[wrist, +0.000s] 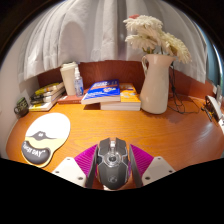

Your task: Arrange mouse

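Note:
A black and grey computer mouse [112, 160] sits between my gripper's [113, 165] two fingers, whose magenta pads [86, 157] press against both of its sides. It appears held just above the wooden desk [150, 125]. A white mouse pad [42, 135] with a black cat-like design lies on the desk beyond the fingers to the left.
A white vase with pale flowers [155, 75] stands ahead to the right. Stacked books [110, 95] lie at the back centre, with a white bottle [70, 80] and more books [45, 97] to the left. Cables [190, 102] trail at the far right. A curtain hangs behind.

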Demonstrator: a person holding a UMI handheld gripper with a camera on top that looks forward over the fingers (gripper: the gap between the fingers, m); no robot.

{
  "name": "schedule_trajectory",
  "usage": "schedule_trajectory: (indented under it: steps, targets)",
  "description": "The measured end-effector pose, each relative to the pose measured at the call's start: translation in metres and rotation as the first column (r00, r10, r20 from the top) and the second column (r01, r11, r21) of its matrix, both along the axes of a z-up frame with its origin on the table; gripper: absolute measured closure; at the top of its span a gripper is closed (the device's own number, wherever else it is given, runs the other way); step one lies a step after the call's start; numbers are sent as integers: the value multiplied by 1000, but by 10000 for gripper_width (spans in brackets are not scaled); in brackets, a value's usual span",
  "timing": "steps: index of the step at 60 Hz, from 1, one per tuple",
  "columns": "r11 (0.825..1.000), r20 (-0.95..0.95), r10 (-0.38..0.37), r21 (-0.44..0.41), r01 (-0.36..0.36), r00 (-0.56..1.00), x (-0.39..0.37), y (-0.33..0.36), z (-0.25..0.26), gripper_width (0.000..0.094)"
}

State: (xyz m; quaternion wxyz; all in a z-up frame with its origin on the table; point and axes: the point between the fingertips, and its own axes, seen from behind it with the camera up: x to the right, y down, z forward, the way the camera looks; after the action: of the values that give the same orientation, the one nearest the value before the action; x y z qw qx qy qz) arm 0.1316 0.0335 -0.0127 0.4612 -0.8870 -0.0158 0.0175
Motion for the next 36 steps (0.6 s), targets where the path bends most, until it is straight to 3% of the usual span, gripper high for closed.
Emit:
schedule_trajectory:
  steps: [18, 29, 36]
  targets:
    - [997, 9, -39, -63, 39, 999, 10, 9, -1, 555]
    - [984, -39, -99, -155, 92, 994, 13, 15, 9, 557]
    - [990, -9, -133, -39, 132, 991, 20, 38, 88, 555]
